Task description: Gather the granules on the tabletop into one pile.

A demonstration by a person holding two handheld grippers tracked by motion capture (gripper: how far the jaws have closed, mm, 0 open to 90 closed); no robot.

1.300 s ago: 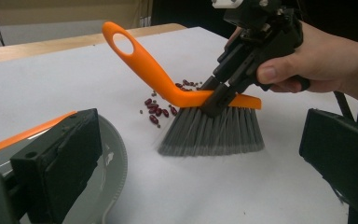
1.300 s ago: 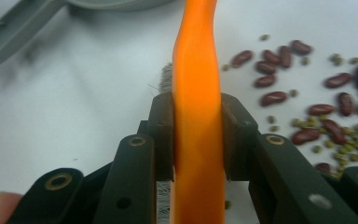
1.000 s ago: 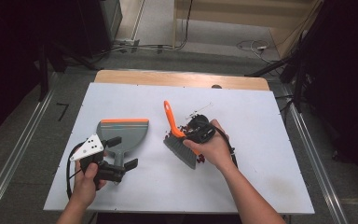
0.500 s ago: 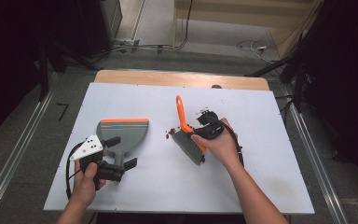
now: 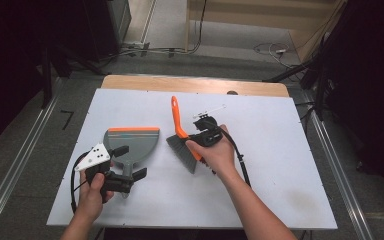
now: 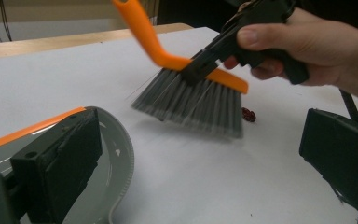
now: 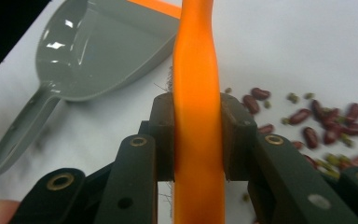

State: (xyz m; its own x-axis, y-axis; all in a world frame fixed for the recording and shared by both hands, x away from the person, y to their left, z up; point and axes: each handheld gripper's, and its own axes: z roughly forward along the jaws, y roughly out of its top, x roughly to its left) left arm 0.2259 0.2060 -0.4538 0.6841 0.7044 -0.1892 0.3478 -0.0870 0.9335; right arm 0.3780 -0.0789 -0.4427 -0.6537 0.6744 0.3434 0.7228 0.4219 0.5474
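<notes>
My right gripper (image 7: 198, 140) is closed on the orange handle of the brush (image 5: 184, 145), at the middle of the high view, bristles down on the table (image 5: 280, 150). Red and green beans (image 7: 326, 123) lie at the right of the right gripper view. My left gripper (image 5: 125, 170), lower left, stands open around the dustpan (image 5: 135, 142) handle.
</notes>
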